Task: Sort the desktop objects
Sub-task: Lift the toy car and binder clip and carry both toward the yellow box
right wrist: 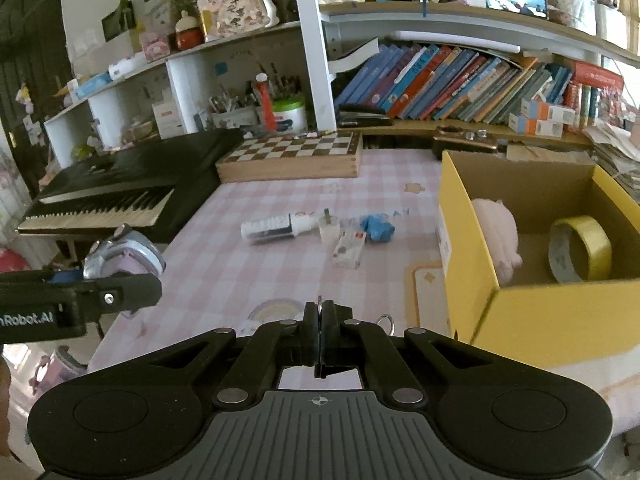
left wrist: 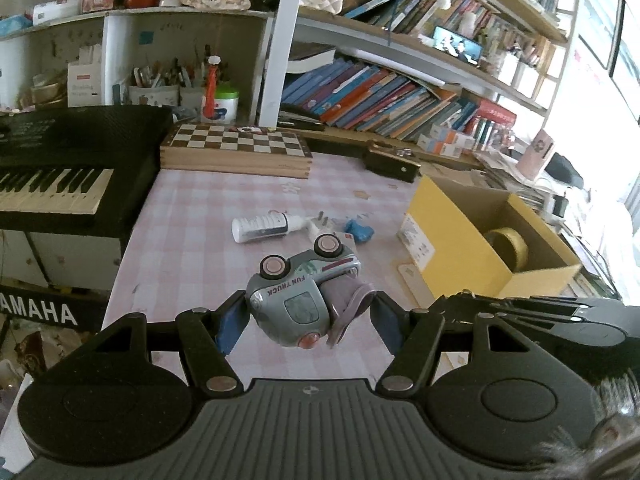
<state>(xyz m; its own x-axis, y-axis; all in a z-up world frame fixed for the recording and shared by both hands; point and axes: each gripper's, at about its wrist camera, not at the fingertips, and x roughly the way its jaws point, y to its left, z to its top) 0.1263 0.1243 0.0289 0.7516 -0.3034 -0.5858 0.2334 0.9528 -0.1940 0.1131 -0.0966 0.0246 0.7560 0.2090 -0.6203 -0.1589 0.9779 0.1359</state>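
With tape and pink plush boxed to my right, my left claw clamps the toy truck, my right claw pinches something thin, and bottle, plug, card and blue lump lie ahead.

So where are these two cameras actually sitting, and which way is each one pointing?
Left wrist view: sits on the left hand-held gripper, looking forward over the toy truck between its fingers, across the pink checked table toward the shelves.
Right wrist view: sits on the right hand-held gripper, jaws together on something thin, facing the same table and the yellow box; the left gripper shows at its left edge.
Both share the chessboard, white bottle and tape roll.
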